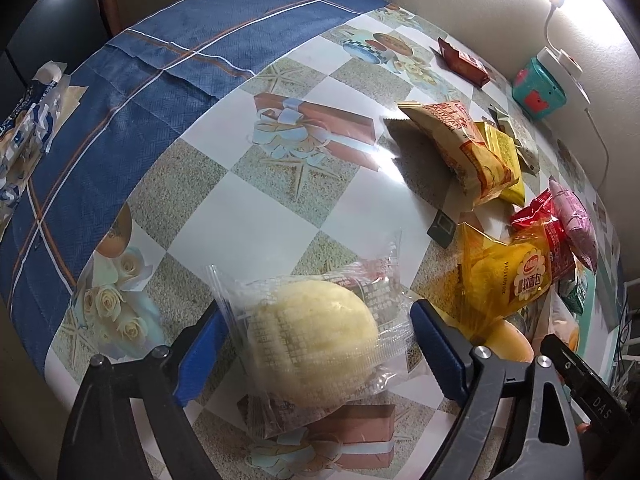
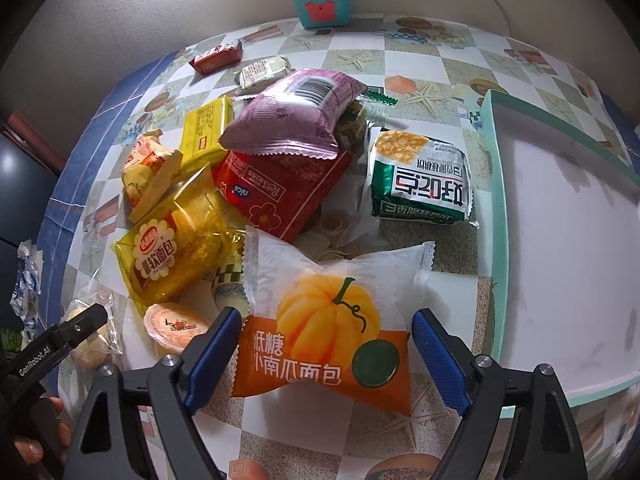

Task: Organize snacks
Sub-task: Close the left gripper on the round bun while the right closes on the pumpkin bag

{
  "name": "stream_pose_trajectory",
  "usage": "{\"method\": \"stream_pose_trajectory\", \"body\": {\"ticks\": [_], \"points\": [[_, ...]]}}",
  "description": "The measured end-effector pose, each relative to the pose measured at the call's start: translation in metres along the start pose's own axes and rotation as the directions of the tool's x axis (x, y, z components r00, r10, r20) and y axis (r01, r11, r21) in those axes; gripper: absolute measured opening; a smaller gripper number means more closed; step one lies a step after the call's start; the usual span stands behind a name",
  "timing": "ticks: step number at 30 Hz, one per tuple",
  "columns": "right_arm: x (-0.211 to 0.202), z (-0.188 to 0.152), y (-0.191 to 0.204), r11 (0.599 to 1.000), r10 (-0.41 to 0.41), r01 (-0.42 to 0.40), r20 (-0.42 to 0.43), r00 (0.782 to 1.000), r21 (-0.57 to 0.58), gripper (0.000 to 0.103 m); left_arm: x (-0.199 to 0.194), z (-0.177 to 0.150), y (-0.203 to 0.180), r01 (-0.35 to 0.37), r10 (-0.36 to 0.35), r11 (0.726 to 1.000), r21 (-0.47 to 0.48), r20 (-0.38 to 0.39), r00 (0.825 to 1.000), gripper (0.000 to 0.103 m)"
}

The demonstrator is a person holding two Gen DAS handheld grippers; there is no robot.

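The left claw (image 1: 316, 340) straddles a pale bun (image 1: 316, 336) in a clear wrapper, near the front edge of the bench (image 1: 248, 216). Its blue pads (image 1: 436, 344) stand at the crinkled edges of the wrapper with the bun itself between them. They do not visibly squeeze it, so I read this claw as open around the bun, set for a grasp across its width.

The right claw (image 2: 326, 354) is placed the same way over a pumpkin bread pack (image 2: 332, 328), also toward the front edge. One pad (image 2: 216, 348) touches or nearly touches the pack's side seam and the other stands just off the opposite side. The pack lies flat and undented, so this claw too looks open, with the pack between its jaws.

Behind the pumpkin pack, toward the back edge, the remaining snacks lie in a loose heap: a yellow bread pack (image 2: 172, 256), a red pack (image 2: 280, 188) with a pink pack (image 2: 292, 120) leaning on it, a green-and-white pack (image 2: 420, 184) and a jelly cup (image 2: 174, 326).

A shallow teal-rimmed tray (image 2: 496, 216) sits at the bench's right edge, just beside the pumpkin pack. It appears empty and is probably where the snacks are to go, which would explain starting with the nearest pieces.
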State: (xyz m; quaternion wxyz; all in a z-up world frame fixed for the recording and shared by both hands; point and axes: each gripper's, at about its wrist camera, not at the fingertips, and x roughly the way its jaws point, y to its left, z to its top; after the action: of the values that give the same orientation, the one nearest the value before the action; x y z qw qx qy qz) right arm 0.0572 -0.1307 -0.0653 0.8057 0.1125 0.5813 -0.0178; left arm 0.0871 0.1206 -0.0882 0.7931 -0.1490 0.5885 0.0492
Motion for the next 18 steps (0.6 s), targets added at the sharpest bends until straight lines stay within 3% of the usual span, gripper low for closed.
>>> {"method": "stream_pose_trajectory", "body": {"ticks": [7, 18], "points": [[-0.005, 0.002, -0.004, 1.000, 0.007, -0.007, 0.014, 1.000, 0.011, 0.077, -0.005, -0.002, 0.002, 0.002, -0.002, 1.000, -0.002, 0.005, 1.000, 0.090], [-0.008, 0.001, -0.011, 0.999, 0.028, -0.029, 0.023, 0.999, 0.030, 0.068, -0.016, -0.009, 0.010, 0.001, -0.001, 1.000, -0.006, 0.015, 1.000, 0.090]]}}
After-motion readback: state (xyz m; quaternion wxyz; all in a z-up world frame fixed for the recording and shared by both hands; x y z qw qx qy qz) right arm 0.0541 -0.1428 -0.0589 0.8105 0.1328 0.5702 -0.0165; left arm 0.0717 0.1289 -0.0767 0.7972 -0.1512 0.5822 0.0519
